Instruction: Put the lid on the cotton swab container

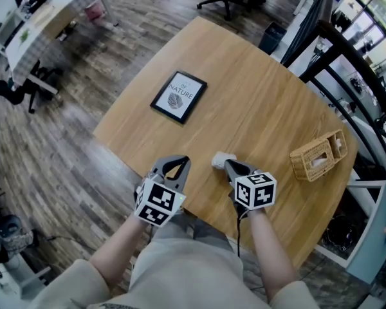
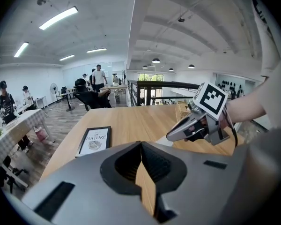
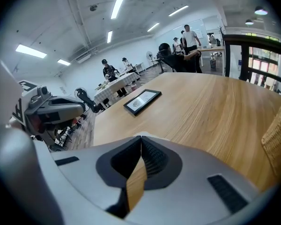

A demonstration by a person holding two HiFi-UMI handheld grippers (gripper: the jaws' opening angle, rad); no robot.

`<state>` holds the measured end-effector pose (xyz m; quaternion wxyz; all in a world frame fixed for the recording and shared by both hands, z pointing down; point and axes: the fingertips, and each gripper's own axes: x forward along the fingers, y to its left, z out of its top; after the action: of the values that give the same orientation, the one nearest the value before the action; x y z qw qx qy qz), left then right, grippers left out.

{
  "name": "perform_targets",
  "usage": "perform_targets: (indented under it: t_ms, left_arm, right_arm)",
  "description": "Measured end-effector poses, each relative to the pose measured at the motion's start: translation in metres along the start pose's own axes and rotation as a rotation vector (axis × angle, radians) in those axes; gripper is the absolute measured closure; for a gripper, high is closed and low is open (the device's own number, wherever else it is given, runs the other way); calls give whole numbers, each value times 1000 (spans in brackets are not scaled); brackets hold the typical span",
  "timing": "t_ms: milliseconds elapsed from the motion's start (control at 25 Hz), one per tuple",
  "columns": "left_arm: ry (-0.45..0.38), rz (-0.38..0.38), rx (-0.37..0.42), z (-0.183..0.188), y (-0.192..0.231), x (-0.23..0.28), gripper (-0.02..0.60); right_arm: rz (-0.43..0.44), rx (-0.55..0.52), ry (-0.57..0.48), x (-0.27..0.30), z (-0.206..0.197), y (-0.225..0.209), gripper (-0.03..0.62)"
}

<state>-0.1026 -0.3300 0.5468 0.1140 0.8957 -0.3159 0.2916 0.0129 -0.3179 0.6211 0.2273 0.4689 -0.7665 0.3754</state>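
A small white object point(image 1: 221, 160) lies on the round wooden table point(image 1: 257, 102) near its front edge; whether it is the lid or the cotton swab container cannot be told. My right gripper point(image 1: 229, 164) is shut, its tip right at the white object, which shows only as a sliver point(image 3: 143, 135) past the jaws. In the left gripper view the white object point(image 2: 164, 142) lies under the right gripper point(image 2: 170, 137). My left gripper point(image 1: 180, 161) is shut and empty, a little left of the object.
A framed "Nature" picture point(image 1: 178, 96) lies flat at the table's far left. A wicker basket point(image 1: 318, 157) stands at the right edge. Black railings point(image 1: 363, 76) run beyond the table on the right, and people stand at desks point(image 2: 18, 114) in the background.
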Motion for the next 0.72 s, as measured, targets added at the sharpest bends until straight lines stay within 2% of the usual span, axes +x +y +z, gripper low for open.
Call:
perform_targets:
  t_ms: [240, 600, 720]
  left_arm:
    - [20, -3, 0, -9, -5, 5, 559]
    - [33, -14, 6, -13, -7, 12, 558]
    - [37, -23, 13, -13, -12, 13, 558]
  right_arm:
    - [5, 17, 41, 9, -23, -3, 568]
    - [45, 66, 40, 13, -24, -5, 569]
    - [34, 63, 62, 14, -25, -6, 569]
